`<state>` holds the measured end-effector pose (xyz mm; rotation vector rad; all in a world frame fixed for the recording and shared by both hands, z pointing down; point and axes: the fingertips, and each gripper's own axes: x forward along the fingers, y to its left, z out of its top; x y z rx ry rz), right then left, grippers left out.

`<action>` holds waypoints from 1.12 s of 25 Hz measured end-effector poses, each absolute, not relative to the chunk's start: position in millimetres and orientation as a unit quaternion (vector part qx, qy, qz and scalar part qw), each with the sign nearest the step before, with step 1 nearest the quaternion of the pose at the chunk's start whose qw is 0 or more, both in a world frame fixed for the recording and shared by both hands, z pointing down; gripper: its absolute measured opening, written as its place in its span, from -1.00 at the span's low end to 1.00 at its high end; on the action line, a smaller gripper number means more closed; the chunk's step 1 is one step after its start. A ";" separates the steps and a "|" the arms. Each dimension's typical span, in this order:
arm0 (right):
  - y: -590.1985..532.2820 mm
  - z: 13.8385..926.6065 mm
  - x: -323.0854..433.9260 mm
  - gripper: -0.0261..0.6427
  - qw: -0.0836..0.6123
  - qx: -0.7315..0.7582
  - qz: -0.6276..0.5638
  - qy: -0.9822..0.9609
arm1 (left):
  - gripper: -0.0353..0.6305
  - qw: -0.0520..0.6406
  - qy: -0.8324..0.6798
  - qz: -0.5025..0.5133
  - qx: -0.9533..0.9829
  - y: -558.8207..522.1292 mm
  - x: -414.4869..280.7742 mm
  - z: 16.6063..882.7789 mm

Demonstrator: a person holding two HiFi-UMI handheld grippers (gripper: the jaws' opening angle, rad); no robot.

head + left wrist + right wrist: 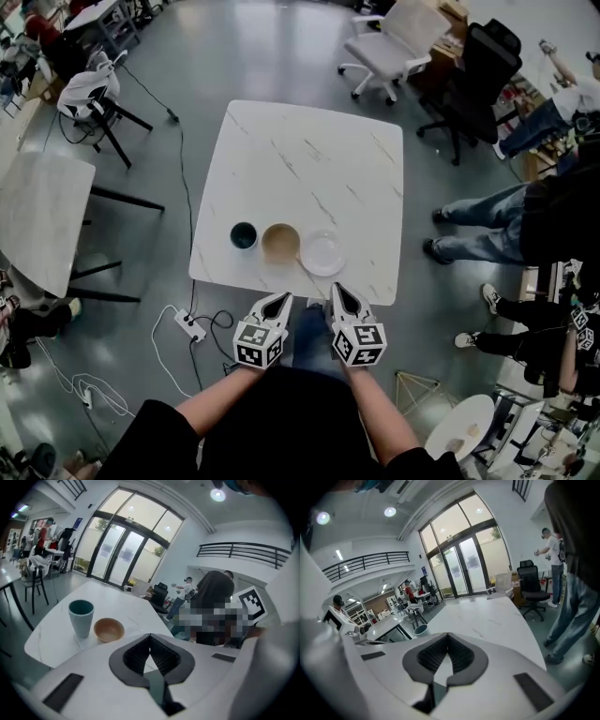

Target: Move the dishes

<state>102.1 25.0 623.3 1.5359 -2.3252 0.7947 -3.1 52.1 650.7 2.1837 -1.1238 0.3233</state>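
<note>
Along the near edge of the table (309,159), cup (244,235), bowl (280,243) and plate (322,252) sit untouched. Left gripper (279,300) and right gripper (340,294) hover just off that edge, clenched and empty. Step in hand, by judgement: approach. The next move requires opening the jaws.

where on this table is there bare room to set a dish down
The far half of the table, beyond the cup, bowl and plate, is all bare. So is the near right corner beside the plate. It is crowded only along the near edge, where those three sit close in a row.
</note>
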 end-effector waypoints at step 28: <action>286.4 480.8 83.9 -0.87 0.084 0.537 0.090 -0.835 | -0.84 0.128 -0.489 0.038 0.862 284.9 32.5 492.5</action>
